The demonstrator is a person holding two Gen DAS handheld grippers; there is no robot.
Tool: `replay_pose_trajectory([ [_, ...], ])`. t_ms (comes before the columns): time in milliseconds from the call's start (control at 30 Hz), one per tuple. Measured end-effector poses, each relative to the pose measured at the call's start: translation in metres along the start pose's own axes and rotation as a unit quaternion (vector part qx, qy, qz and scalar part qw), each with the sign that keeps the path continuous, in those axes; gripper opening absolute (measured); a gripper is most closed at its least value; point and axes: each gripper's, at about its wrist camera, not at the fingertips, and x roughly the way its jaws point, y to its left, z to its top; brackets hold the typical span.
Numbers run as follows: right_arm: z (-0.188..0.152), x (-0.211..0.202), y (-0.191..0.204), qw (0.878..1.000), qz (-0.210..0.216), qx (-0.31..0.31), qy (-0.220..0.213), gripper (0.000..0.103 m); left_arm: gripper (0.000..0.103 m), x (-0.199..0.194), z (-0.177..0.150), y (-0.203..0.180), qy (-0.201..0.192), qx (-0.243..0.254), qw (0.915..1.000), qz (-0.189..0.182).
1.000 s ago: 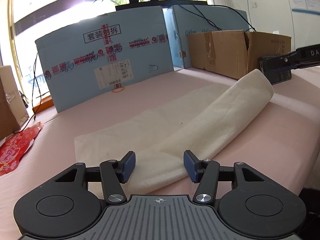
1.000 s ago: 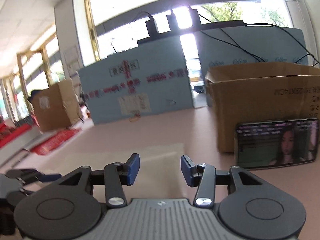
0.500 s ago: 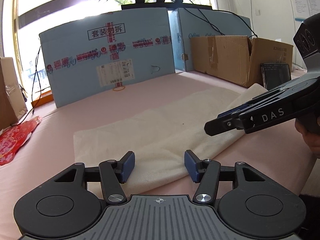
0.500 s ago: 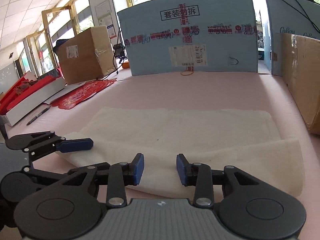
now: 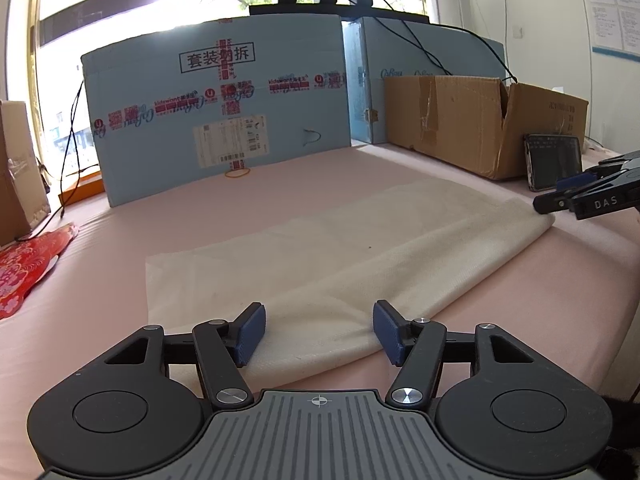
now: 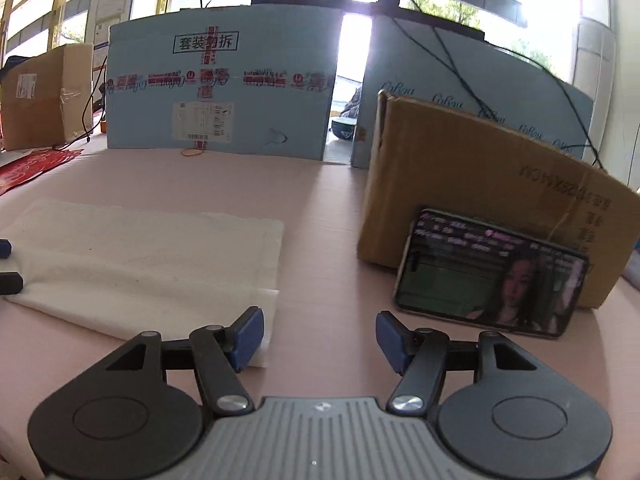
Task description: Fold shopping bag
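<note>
You are between folds. The shopping bag (image 5: 360,248) lies flat on the pink table (image 5: 120,320), already doubled over lengthwise, with its rounded fold edge on the side nearest you and its open edges toward the blue carton (image 5: 216,112) at the back.

Your left gripper (image 5: 319,332) sits over the near-left end of the bag. Its jaws have just been opening a little and stand apart, with the cloth lying between them but not pinched by the pads. Your right gripper (image 6: 319,336) hovers at the bag's right end, on the side toward the phone (image 6: 488,276) that leans on the brown cardboard box (image 6: 480,200). Its jaws have just been opening wide and hold nothing; the left pad is over the bag's corner, the right pad over bare table. In the left wrist view you can see that gripper's tip just off the right end of the bag.

So the lengthwise fold looks laid down and released, and the next step is probably a crosswise fold, end to end. That calls for you to lower one pair of jaws onto an end of the bag, catch both layers together at the corner, and carry that end across toward the other. Keep the other gripper pressing or holding its end so the bag does not slide on the smooth table.
</note>
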Motion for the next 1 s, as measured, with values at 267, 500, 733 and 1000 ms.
replay_pose_trajectory([
  [267,-0.010,-0.012,0.062,0.956,0.031,-0.291,-0.028,0.074,0.063,0.001,0.000,0.006,0.004,-0.017,0.9998,-0.008],
  [500,-0.012,-0.005,0.133,0.821,0.067,-0.558,-0.099,0.047,0.066,0.003,0.001,0.010,0.006,-0.026,0.9996,-0.011],
  [733,-0.024,-0.001,0.159,0.721,0.092,-0.677,-0.119,0.011,0.070,0.002,0.009,0.006,0.001,0.028,0.9996,-0.010],
  [1000,0.002,-0.017,0.140,0.764,0.168,-0.612,-0.113,0.009,0.070,-0.003,0.018,-0.039,-0.028,0.223,0.9687,-0.106],
])
